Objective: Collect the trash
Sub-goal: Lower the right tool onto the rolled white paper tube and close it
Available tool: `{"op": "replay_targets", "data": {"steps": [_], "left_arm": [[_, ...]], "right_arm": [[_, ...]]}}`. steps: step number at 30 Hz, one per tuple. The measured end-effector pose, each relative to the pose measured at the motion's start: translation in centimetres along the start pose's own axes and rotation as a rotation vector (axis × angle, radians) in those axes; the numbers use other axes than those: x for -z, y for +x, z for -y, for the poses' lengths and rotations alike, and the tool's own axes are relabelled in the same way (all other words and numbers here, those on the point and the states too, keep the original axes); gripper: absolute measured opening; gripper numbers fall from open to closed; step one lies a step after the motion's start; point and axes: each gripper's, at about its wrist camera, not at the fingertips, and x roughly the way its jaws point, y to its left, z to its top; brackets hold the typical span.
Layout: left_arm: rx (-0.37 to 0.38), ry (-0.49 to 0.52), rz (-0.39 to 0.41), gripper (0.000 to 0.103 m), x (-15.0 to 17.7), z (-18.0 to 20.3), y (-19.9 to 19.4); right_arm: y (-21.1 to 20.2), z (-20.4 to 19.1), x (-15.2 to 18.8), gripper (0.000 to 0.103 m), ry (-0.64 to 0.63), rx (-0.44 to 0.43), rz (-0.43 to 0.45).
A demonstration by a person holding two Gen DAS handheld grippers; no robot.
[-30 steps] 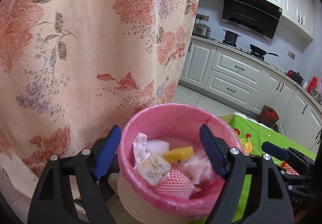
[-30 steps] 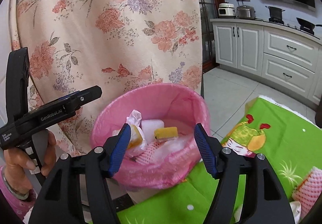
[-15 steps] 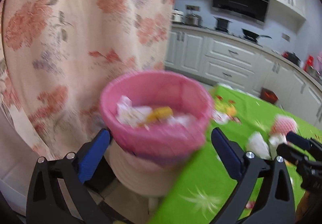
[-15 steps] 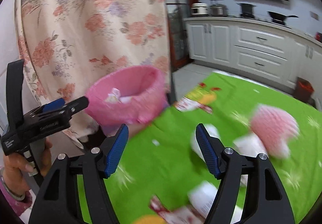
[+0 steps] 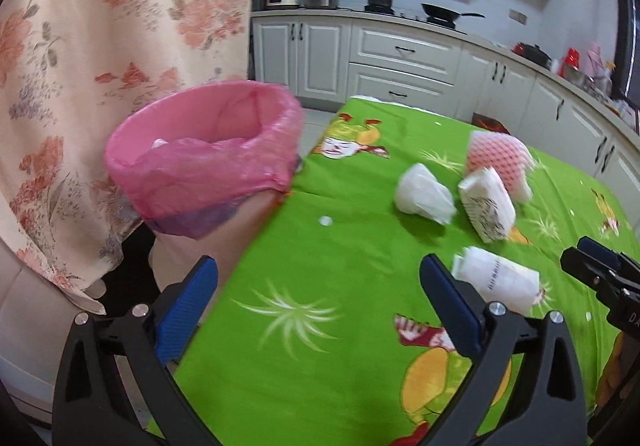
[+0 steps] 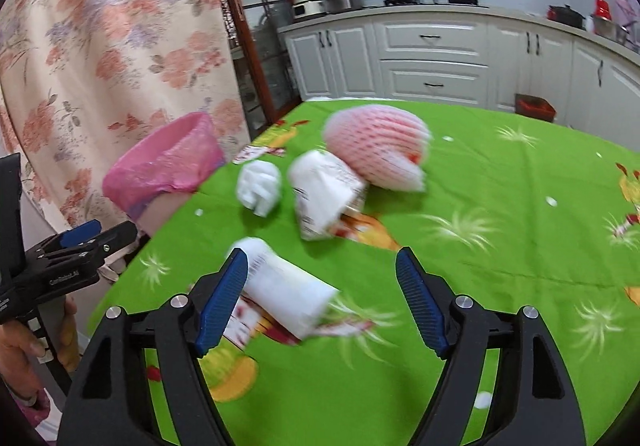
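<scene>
Right wrist view: the right claw [image 6: 320,298] has swung from the pink bin [image 6: 164,165] to the table [image 6: 500,226], jaws opening around a white roll [image 6: 288,298]. The left claw [image 5: 320,306] is spread wide and empty, so more trash comes next.

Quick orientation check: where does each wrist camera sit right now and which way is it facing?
Left wrist: on the left tongs, facing down-forward over the green tablecloth past the pink-lined bin; right tongs' tip at its right edge.
Right wrist: on the right tongs, opening, above a white wrapper; the left hand shows.
Shared: bin, pink foam net, wrappers, kitchen.
</scene>
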Motion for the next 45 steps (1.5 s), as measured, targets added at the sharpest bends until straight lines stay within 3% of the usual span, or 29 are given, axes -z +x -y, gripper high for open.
{"op": "replay_targets", "data": {"steps": [12, 21, 37, 38, 41, 44, 45], "left_arm": [[0.038, 0.072, 0.003, 0.098, 2.8, 3.1, 0.1], [0.052, 0.037, -0.008, 0.098, 3.3, 2.1, 0.8], [0.019, -0.075, -0.038, 0.098, 4.1, -2.2, 0.6], [0.02, -0.079, -0.039, 0.098, 4.1, -2.3, 0.6], [0.022, -0.078, -0.039, 0.098, 4.1, -2.3, 0.6], [0.031, -0.07, -0.041, 0.098, 4.1, -1.9, 0.7], [0.034, -0.066, -0.041, 0.098, 4.0, -1.7, 0.7]], "right_arm": [[1.5, 0.5, 2.0, 0.074, -0.035, 0.004, -0.077], [4.2, -2.2, 1.0, 0.075, -0.189, -0.025, -0.139], [8.2, -4.9, 0.6, 0.075, -0.295, -0.026, -0.23], [8.4, -5.0, 0.8, 0.074, -0.304, -0.022, -0.236], [8.0, -5.3, 0.9, 0.056, -0.322, -0.022, -0.221], [7.7, -5.0, 1.0, 0.047, -0.315, -0.02, -0.215], [7.6, -4.9, 1.1, 0.04, -0.311, -0.024, -0.214]]}}
